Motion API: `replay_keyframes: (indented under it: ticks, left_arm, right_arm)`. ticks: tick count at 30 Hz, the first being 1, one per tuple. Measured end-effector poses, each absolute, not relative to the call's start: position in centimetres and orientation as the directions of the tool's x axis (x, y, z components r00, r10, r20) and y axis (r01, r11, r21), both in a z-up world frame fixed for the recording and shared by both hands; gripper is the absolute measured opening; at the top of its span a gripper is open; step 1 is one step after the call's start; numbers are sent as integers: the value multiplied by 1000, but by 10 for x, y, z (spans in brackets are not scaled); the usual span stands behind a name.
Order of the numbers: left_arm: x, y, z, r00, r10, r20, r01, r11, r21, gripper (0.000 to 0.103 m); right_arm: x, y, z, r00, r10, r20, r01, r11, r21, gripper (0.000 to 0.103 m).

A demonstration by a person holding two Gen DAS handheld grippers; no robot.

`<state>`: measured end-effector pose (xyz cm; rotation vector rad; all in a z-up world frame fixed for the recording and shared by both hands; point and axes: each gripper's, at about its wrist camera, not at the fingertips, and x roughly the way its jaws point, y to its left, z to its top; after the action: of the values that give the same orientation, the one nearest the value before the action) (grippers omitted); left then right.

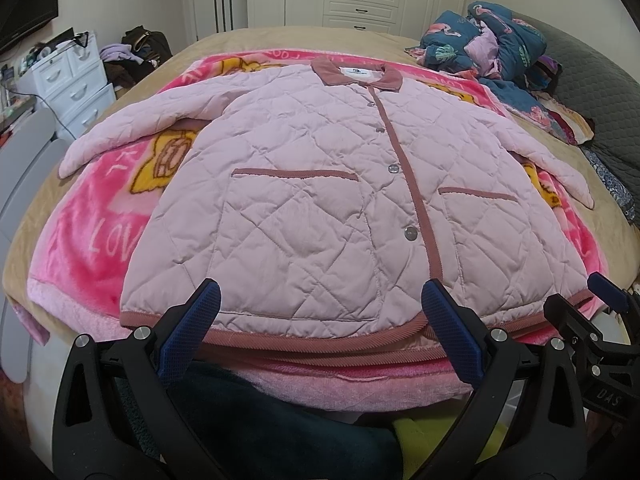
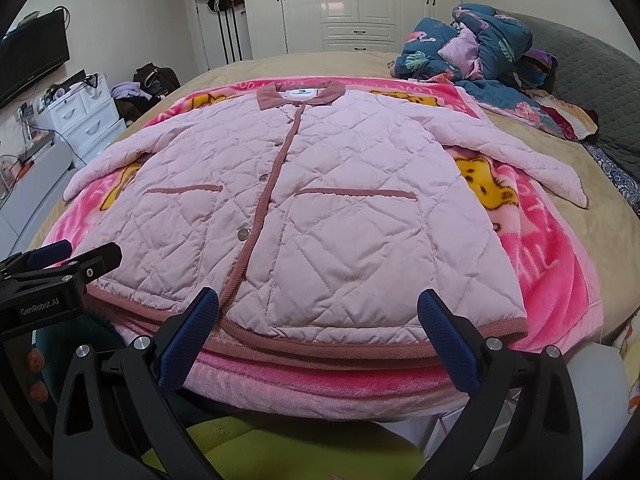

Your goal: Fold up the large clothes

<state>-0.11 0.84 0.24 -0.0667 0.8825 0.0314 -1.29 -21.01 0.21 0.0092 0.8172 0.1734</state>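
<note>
A pale pink quilted jacket [image 1: 320, 184] [image 2: 304, 200] lies flat and buttoned on a bright pink cartoon blanket [image 1: 92, 220] [image 2: 560, 264], collar at the far end, both sleeves spread outward. Its darker pink ribbed hem faces me at the bed's near edge. My left gripper [image 1: 320, 312] hovers open just in front of the hem, left of the button placket, with nothing between its blue pads. My right gripper [image 2: 318, 316] is open too, in front of the hem on the jacket's right half. Each gripper shows at the edge of the other's view.
A heap of blue flamingo-print bedding [image 1: 492, 40] [image 2: 476, 52] sits at the far right of the tan bed [image 1: 280, 40]. White drawers [image 1: 76, 76] and clutter stand to the left, white wardrobes [image 2: 360, 0] behind. A green and dark cloth [image 2: 256, 444] lies below the near edge.
</note>
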Motion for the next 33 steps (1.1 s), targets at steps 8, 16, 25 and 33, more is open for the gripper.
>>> replay_keyframes:
  ticks: [8,16,25,33]
  left_arm:
    - [-1,6,2,636,1,-772,-54,998,-44,94]
    - [-1,6,2,636,1,-771,-55,997,-44,94]
    - [-2,7,4,635,2,-773,-55,998,-43,94]
    - [15,2,8,637,19,-771,-56,998,-22,94]
  right_arm:
    - [-13,-210,2,672,156,-724,-149,986,74,99]
    - [-13,-210,2,672,156,-724,-150,986,74,99]
    - [-11,-209,2,668,164,-726,-158,984,77,99]
    - [5,-208,7,668,171,-725,-165,983,80,99]
